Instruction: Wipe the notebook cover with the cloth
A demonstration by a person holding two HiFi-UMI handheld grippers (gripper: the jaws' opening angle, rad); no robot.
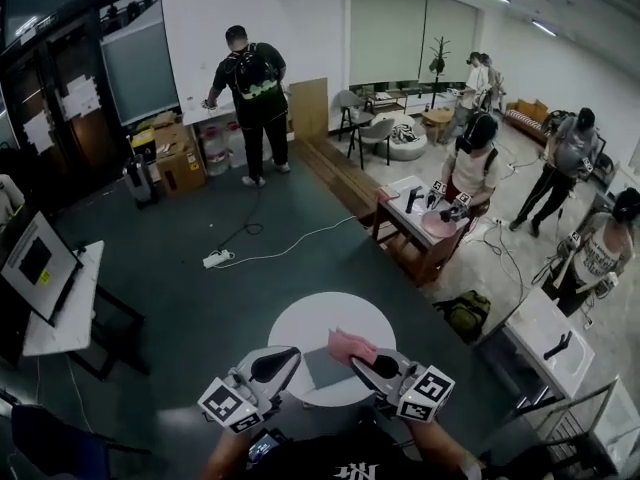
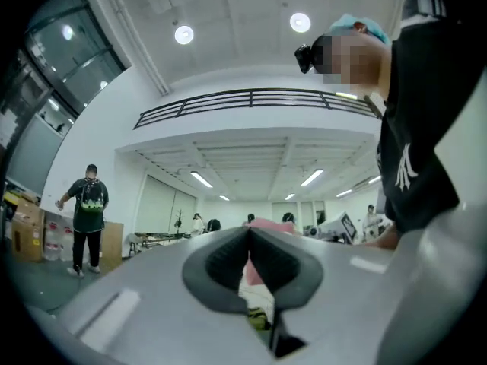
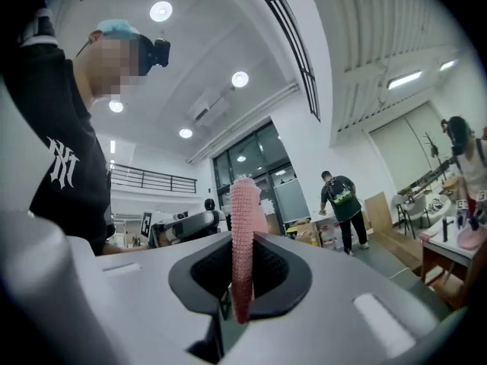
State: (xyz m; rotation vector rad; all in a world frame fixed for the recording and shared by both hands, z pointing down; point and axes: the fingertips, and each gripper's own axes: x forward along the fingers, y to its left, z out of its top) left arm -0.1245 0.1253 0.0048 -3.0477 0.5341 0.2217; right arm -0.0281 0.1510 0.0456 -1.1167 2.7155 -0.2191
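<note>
One round table (image 1: 330,313) carries the grey notebook (image 1: 322,368), lying flat by its near edge, between both grippers. The left gripper (image 1: 277,365), jaws together on nothing, hangs just beside the notebook's left edge; pressing down there would pin the cover. The right gripper (image 1: 375,365) is clamped on the pink cloth (image 1: 352,346) (seemingly off the cover): lower it flat, then sweep overlapping strokes away from the pinned side.

Dark floor (image 1: 200,298), white walls (image 1: 300,18), ceiling lights (image 2: 183,34)
</note>
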